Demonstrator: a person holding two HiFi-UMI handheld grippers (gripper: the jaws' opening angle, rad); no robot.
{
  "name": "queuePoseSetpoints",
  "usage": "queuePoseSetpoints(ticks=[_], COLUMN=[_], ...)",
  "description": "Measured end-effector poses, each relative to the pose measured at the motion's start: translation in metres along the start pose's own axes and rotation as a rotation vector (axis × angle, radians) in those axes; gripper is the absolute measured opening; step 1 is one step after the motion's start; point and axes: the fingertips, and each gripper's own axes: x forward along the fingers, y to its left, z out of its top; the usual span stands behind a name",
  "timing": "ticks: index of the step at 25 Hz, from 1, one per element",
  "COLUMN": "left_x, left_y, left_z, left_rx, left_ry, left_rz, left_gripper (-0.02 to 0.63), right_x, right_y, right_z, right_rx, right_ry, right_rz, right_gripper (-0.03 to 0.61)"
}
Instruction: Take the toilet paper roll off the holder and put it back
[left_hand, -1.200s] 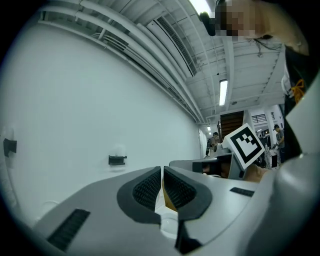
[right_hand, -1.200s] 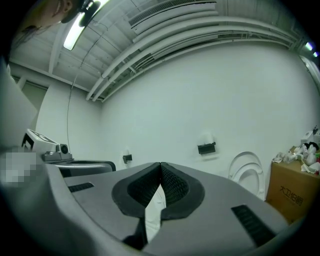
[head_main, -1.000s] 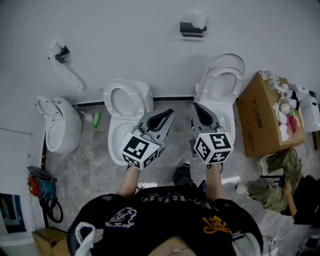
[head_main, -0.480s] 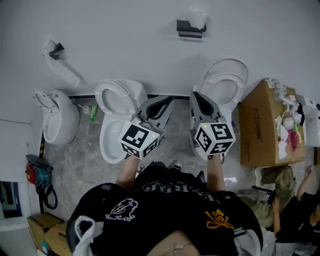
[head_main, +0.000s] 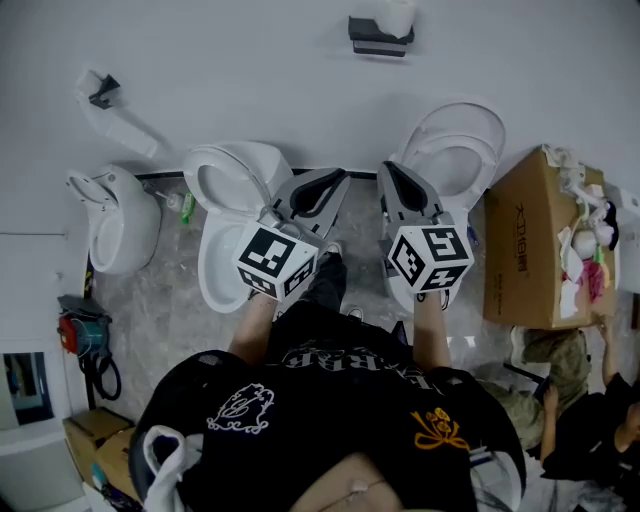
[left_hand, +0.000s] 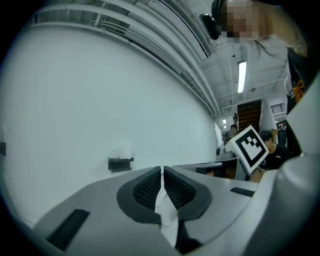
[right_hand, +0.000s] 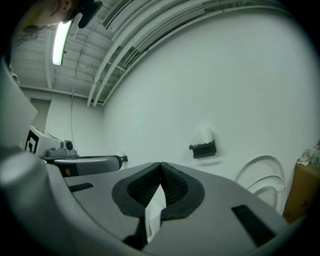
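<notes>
Left gripper, right gripper raised side by side, jaws closed.

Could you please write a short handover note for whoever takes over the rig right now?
Left gripper: fingers shut, empty.
Right gripper: fingers shut, empty.
Both are held up in front of the person, pointing toward the wall.
The toilet paper roll sits on the black holder on that wall, clear of both grippers.
Done: nothing that shows.
Left: reach the holder, take the roll off, put it back.
</notes>
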Motion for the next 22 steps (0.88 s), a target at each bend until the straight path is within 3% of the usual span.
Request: queuePoseSetpoints(ticks=[9,22], left_x=[0.059,0.157], left_y=[0.035,0.136], left_z=[-0.007,-0.002], left_rx=[0.007,-0.003], left_ry=[0.01,0.013], left_rz=[-0.054,-0.131], left_gripper=[0.032,0.032], right_x=[0.05,0.169], right_y=[-0.043,-0.108], right_z=[0.005,0.034], right_rx=[0.01,0.0], right_ry=[-0.003,-0.004], right_rz=[-0.042,-0.12], right_gripper=[0.014,0.014])
